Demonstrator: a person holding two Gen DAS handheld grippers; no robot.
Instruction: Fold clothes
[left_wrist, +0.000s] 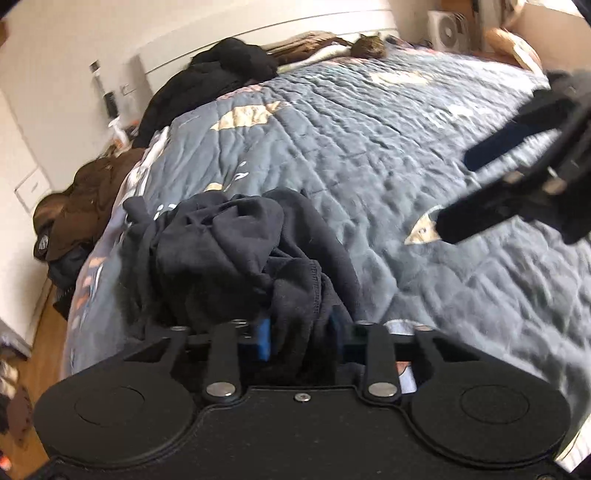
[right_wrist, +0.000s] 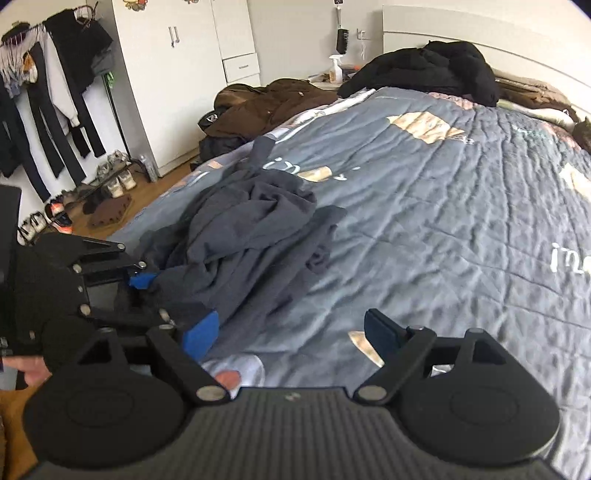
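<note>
A crumpled dark navy garment (left_wrist: 236, 254) lies on the grey-blue quilt (left_wrist: 388, 147) near the bed's near-left edge; it also shows in the right wrist view (right_wrist: 251, 236). My left gripper (left_wrist: 301, 332) is shut on a fold of this garment, cloth pinched between its blue pads; in the right wrist view it (right_wrist: 155, 291) sits at the garment's near edge. My right gripper (right_wrist: 291, 332) is open and empty above the quilt, to the right of the garment. In the left wrist view it (left_wrist: 458, 192) hovers at the right, blurred.
A black jacket (right_wrist: 432, 66) and a brown coat (right_wrist: 266, 107) lie along the bed's far left side. A cat (left_wrist: 369, 46) rests near the headboard. A clothes rack (right_wrist: 48, 92), shoes and a white wardrobe (right_wrist: 177, 66) stand on the left beyond the wooden floor.
</note>
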